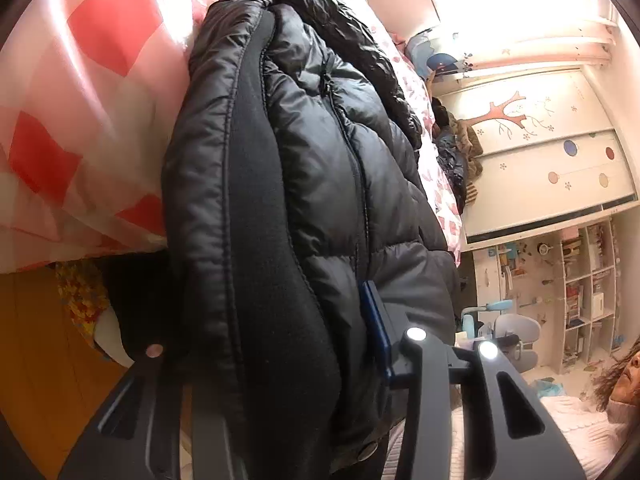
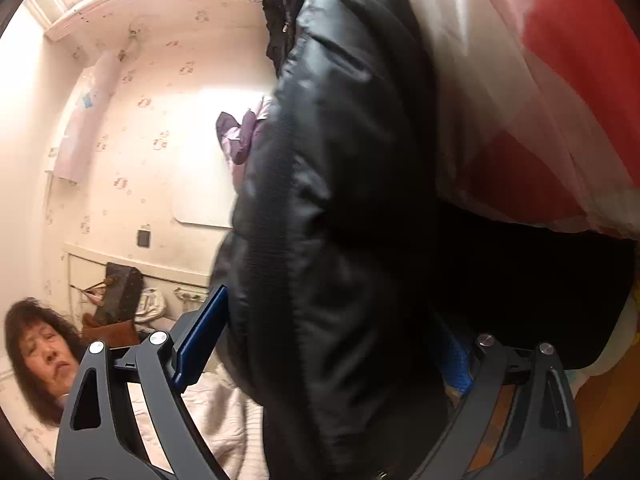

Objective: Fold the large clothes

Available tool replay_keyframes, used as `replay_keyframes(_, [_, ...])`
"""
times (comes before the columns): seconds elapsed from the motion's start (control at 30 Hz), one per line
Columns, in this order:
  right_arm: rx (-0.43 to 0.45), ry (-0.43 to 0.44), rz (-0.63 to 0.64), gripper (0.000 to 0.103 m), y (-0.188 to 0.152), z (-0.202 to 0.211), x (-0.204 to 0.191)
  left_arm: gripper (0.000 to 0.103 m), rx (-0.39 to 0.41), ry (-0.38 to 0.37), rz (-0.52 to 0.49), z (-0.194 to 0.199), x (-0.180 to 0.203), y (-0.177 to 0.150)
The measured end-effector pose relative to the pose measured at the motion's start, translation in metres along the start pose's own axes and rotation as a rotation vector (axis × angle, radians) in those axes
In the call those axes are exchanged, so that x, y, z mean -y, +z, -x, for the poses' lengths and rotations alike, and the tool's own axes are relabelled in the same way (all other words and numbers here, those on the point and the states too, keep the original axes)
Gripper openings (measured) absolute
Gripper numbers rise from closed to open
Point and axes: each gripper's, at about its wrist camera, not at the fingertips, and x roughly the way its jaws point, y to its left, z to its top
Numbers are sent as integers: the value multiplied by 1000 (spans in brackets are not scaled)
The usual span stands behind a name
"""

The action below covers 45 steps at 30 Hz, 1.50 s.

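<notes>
Here, a black puffer jacket (image 1: 320,184) is lying on a bed covered with a pink, white and red checked bedspread (image 1: 80,92), its lower end hanging over the bed's edge. The left gripper (image 1: 272,344) is reaching in at that hanging end, and the jacket's padded front edge with its black lining is sitting between the jaws; the blue pad (image 1: 376,332) of one finger is pressing against the quilted fabric, while the other finger is hidden behind the cloth, so the jaws are narrow and look clamped on the jacket. In the right wrist view, the right gripper (image 2: 336,344) is standing with its jaws wide, a thick fold of the jacket (image 2: 332,208) filling the gap between them. One blue pad (image 2: 202,336) is just touching the fabric's side; whether the far pad is pressing I cannot tell. A person in a pale knitted sweater (image 1: 576,432) is standing beside the bed. A white wardrobe with a painted tree (image 1: 532,148) and open shelves (image 1: 576,292) are standing across the room.
</notes>
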Motion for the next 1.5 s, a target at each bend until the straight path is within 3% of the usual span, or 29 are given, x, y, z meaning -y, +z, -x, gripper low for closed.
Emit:
replay_keyframes(0.07, [27,10,20,54,-3,1,-1,49,-3,8,22,-1,-3,-1])
replay_keyframes(0.1, [45,3,35,49,-6,2,-4,49,-5,15,28,-1,-5,0])
replay_keyframes(0.17, [65,-5,62,27,-12,1,-16,47,2,33,22,-1,-3,-1])
replay_keyframes(0.27, [100,-17,108,18,-15,6,-41,30,29,75,-20,2,11,-3])
replay_keyframes(0.37, [144,18,168,18,-15,13,-72,17,97,134,-96,12,40,-6])
replay_keyframes(0.5, [169,61,262,18,-16,22,-120,13,166,99,-157,32,75,-13])
replay_keyframes(0.57, [145,53,297,18,-22,24,-134,13,160,70,-198,39,86,-19])
replay_keyframes(0.63, [117,52,288,18,-25,27,-134,13,104,51,-229,38,90,-28])
replay_keyframes(0.7, [84,21,246,24,-30,33,-116,18,34,71,-206,30,76,-35])
replay_keyframes(0.73, [67,12,202,39,-33,34,-100,21,9,75,-176,27,65,-36])
replay_keyframes(0.77, [55,18,175,59,-36,37,-94,32,-11,64,-142,21,56,-37])
replay_keyframes(0.8, [43,13,147,65,-39,33,-82,44,-14,52,-104,20,42,-38])
replay_keyframes(0.9, [42,45,82,67,-49,30,-54,59,11,15,-28,20,18,-40])
replay_keyframes(0.97, [70,82,85,67,-54,29,-49,59,18,3,-9,17,15,-40])
replay_keyframes(1.03, [109,82,128,60,-54,31,-55,52,32,11,-11,16,19,-41])
replay_keyframes(1.07, [129,69,150,41,-54,32,-60,35,37,17,-23,16,23,-41])
replay_keyframes(1.13, [179,53,180,18,-52,38,-69,24,67,39,-62,20,33,-43])
replay_keyframes(1.3, [291,126,267,15,-53,47,-106,13,165,13,-148,39,67,-47])
replay_keyframes(1.4, [294,186,316,15,-53,50,-128,13,201,-27,-197,54,87,-49])
replay_keyframes(1.5, [269,207,347,15,-58,53,-138,13,178,-49,-232,61,96,-54])
